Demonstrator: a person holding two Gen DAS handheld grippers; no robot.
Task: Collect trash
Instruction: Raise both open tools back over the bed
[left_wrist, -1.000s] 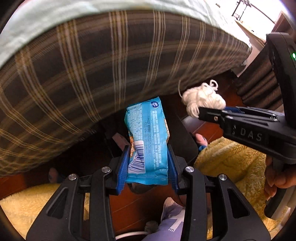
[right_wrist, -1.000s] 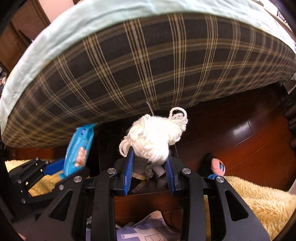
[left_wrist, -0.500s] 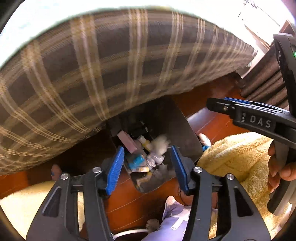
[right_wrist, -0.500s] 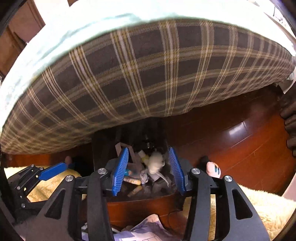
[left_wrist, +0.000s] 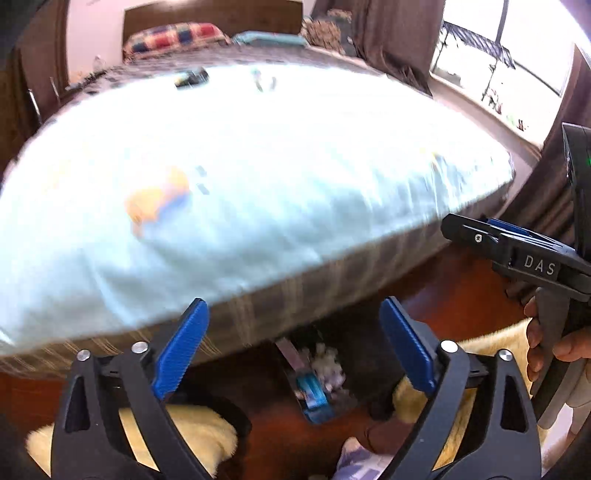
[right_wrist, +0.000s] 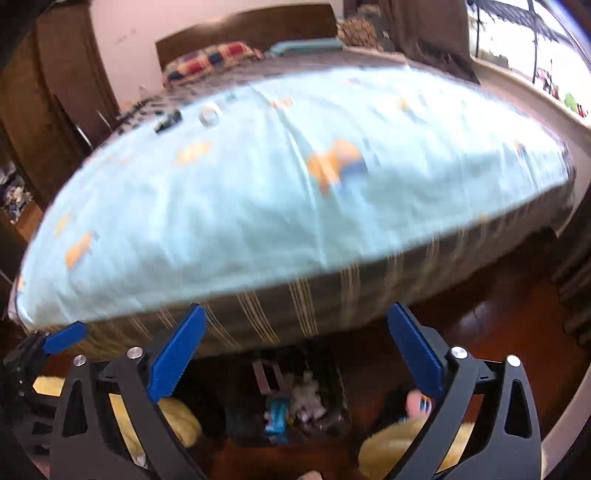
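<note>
A second ago the left gripper (left_wrist: 291, 347) pinched a blue wrapper (left_wrist: 312, 395) and the right gripper (right_wrist: 297, 354) pinched a white wad (right_wrist: 308, 400) of yarn, both over the bin (right_wrist: 332, 376). Now both are let go: the wrapper lies in the bin near its front edge, and the wad lies just beside it, to its right, among other blurred scraps. The jaws of each gripper have just been opening and now stand spread wide, with nothing between the blue pads (left_wrist: 183, 349).

The views have changed too. Before, the plaid side of the bed (right_wrist: 258, 206) filled the top of each picture; now the pale blue sheet across its top shows, along with pillows (right_wrist: 210, 59) at its far end and a window (left_wrist: 498, 70) beyond, while the bin looks smaller and sits lower in each view, below the foot edge of the bed.

Both grippers point down at a slant toward the bin on the wood floor (right_wrist: 498, 332). In the left wrist view the right gripper reaches in from the right edge, held by a hand (left_wrist: 554, 343) whose fingers wrap its grip. In the right wrist view one blue pad of the left gripper shows at the left edge. A yellow rug (left_wrist: 184, 435) lies on the floor to either side of the bin, and a small pink toy (right_wrist: 415, 402) lies at the rug's edge, right of the bin. The pictures are smeared with motion.
</note>
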